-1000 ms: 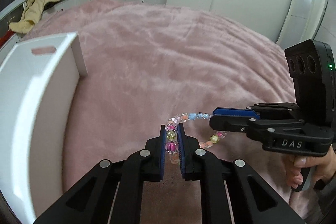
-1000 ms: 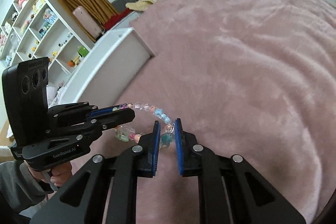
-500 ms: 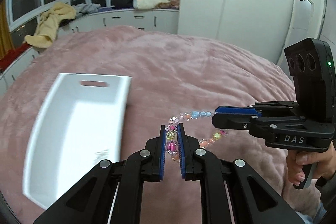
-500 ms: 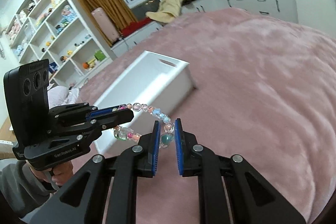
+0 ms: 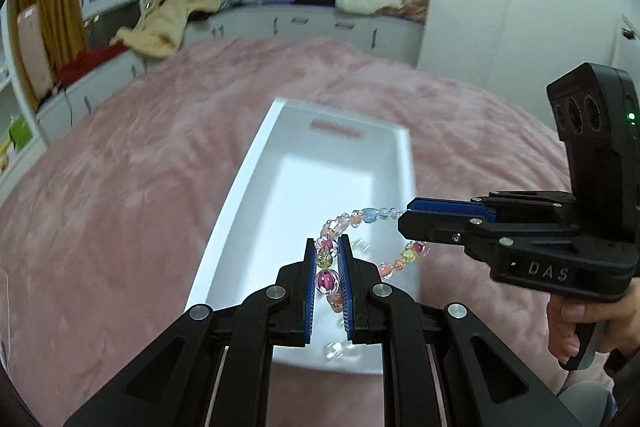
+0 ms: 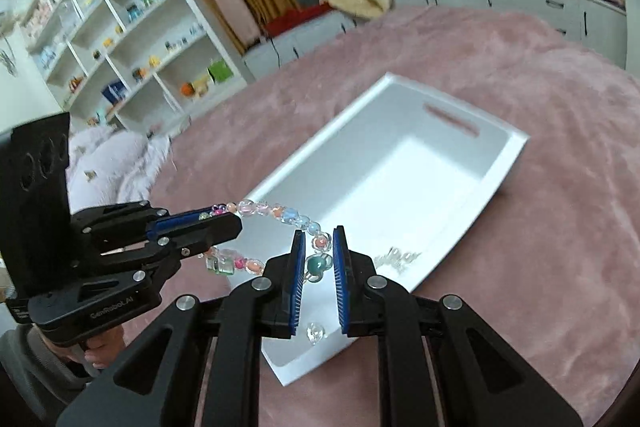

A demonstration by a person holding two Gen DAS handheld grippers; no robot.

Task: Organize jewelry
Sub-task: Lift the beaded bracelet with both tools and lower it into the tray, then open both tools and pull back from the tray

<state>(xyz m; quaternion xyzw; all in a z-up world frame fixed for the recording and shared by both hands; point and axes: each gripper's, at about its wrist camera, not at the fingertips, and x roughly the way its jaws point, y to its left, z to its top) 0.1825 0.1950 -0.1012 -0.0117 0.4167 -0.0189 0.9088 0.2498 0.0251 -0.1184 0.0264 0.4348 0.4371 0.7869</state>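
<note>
A beaded bracelet [image 5: 362, 217] of pink, blue and clear beads hangs stretched between my two grippers, above a white tray [image 5: 248, 187]. My left gripper [image 5: 327, 247] is shut on one side of the bracelet. My right gripper [image 6: 318, 239] is shut on the other side of the bracelet [image 6: 276, 211]. In the left wrist view the right gripper [image 5: 404, 221] comes in from the right. In the right wrist view the left gripper [image 6: 236, 223] comes in from the left. The white tray [image 6: 500, 183] holds small clear jewelry pieces [image 6: 396, 257] near its close end.
The tray lies on a pink plush bedspread [image 5: 120, 187]. White cabinets [image 5: 304, 27] with clothes on top run along the windows. An open shelf unit [image 6: 120, 39] stands at the left. A white wall and door [image 5: 520, 7] are at the right.
Both grippers have carried the bracelet leftward over the tray; the tray was at the left edge a second ago and now lies under the bracelet. Both grips are unchanged.
</note>
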